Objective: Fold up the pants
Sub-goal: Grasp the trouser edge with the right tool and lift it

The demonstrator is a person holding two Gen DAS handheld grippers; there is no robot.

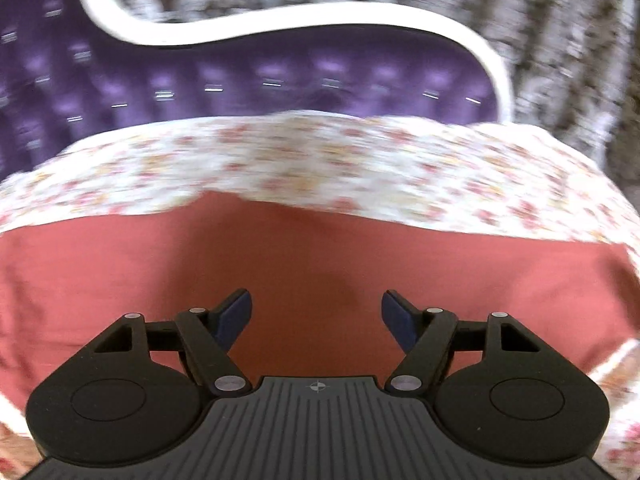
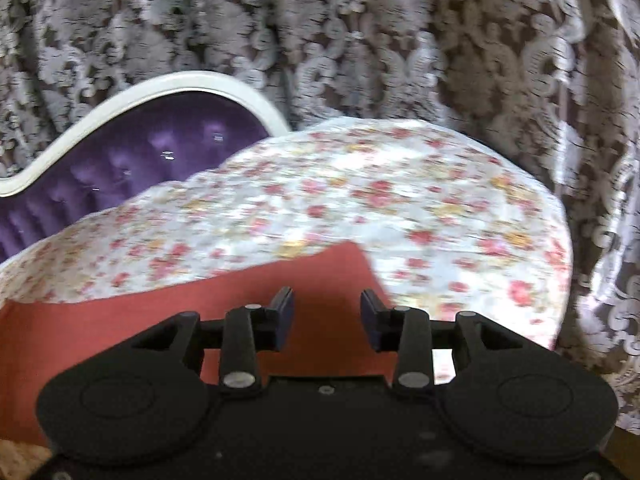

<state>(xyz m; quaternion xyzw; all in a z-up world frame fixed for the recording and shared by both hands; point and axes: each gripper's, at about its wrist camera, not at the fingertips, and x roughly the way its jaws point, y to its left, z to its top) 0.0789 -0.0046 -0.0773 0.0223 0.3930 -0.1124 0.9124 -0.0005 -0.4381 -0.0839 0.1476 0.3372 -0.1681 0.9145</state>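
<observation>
A patterned curtain (image 2: 360, 40) backs a purple headboard (image 1: 280, 76); the floral bed (image 2: 400, 200) carries the flat salmon pants (image 1: 300, 248); above them, left tool (image 1: 316, 308) and right tool (image 2: 327, 312) gape wide, gripping nothing.

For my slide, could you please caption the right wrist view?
Open right gripper above salmon-pink pants on a floral bedsheet.

**Matte black grippers, blue pads**

Left gripper (image 1: 316, 312): black linkage arms, silver pivot pins, two round black housings, ribbed grey plate with small crosshair mark, navy fingertips (image 1: 236, 312). Right gripper (image 2: 326, 312): same black build, smooth centre plate, dark blue pads (image 2: 285, 308).
</observation>
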